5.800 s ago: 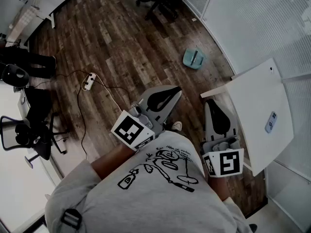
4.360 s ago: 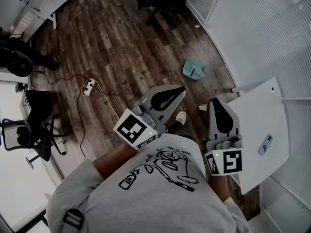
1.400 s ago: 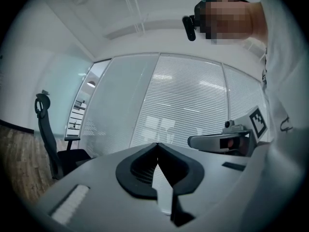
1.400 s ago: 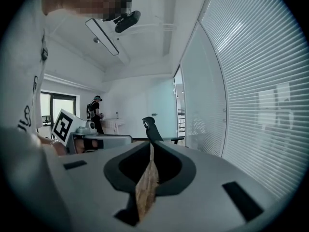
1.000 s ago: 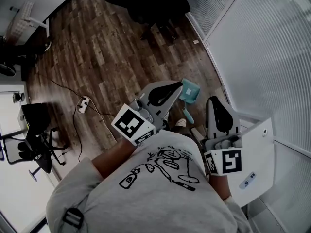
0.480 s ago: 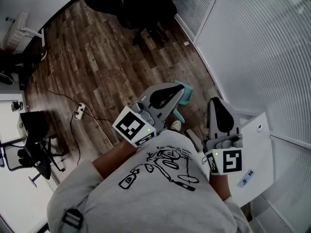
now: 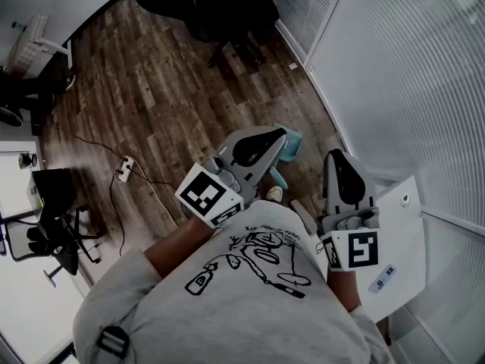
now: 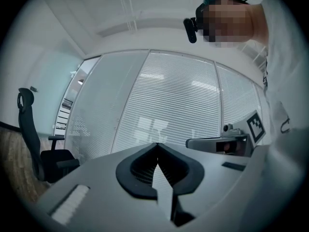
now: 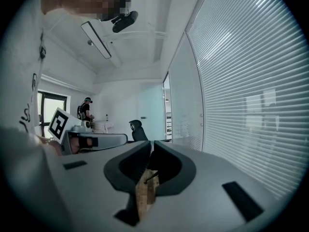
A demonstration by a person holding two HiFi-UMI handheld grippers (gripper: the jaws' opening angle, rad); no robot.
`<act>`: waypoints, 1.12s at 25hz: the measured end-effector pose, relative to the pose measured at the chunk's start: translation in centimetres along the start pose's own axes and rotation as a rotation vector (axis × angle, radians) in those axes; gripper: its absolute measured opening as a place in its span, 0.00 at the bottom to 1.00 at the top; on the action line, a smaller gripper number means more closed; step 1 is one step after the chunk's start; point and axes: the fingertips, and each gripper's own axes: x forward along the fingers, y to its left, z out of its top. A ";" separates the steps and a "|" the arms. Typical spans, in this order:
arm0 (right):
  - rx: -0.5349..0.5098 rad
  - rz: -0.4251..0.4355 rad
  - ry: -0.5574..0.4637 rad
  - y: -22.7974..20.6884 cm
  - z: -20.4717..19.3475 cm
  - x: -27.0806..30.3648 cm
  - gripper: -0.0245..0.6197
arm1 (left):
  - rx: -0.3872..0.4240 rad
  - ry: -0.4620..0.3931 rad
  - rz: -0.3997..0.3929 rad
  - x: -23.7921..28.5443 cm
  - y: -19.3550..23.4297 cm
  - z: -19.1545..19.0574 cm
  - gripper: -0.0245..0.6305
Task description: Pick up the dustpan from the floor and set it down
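Observation:
The teal dustpan (image 7: 292,144) lies on the wooden floor close to the glass wall, its handle (image 7: 277,179) pointing toward the person's shoe (image 7: 273,195). In the head view my left gripper (image 7: 283,133) is held level above it and hides part of the pan. Its jaws meet at the tips with nothing between them, as the left gripper view (image 8: 157,145) shows. My right gripper (image 7: 337,155) hangs to the right, over the white table's corner, also shut and empty (image 9: 151,141). Neither gripper view shows the dustpan.
A white table (image 7: 405,230) with a small remote (image 7: 383,274) stands at the right, against the blind-covered glass partition (image 7: 394,67). Black office chairs (image 7: 227,6) stand ahead. A power strip (image 7: 123,168) with a cable lies on the floor at left.
The person has walked up to the dustpan, which went from far ahead on the floor to just under the left gripper. Both grippers stayed shut and level.

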 end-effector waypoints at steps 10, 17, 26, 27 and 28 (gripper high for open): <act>0.018 0.021 0.045 1.4 -1.5 0.0 0.07 | -0.020 0.027 0.027 -1.6 0.4 -1.1 0.04; 0.038 0.027 0.068 2.4 -2.5 -0.1 0.07 | -0.038 0.053 0.038 -2.7 0.7 -2.2 0.04; 0.046 0.028 0.090 3.8 -4.2 -0.2 0.07 | -0.056 0.087 0.043 -4.3 1.1 -4.0 0.04; 0.044 0.028 0.093 4.0 -4.4 -0.2 0.07 | -0.057 0.086 0.041 -4.4 1.1 -4.1 0.04; 0.042 0.028 0.098 4.1 -4.7 -0.2 0.07 | -0.057 0.085 0.040 -4.6 1.0 -4.1 0.04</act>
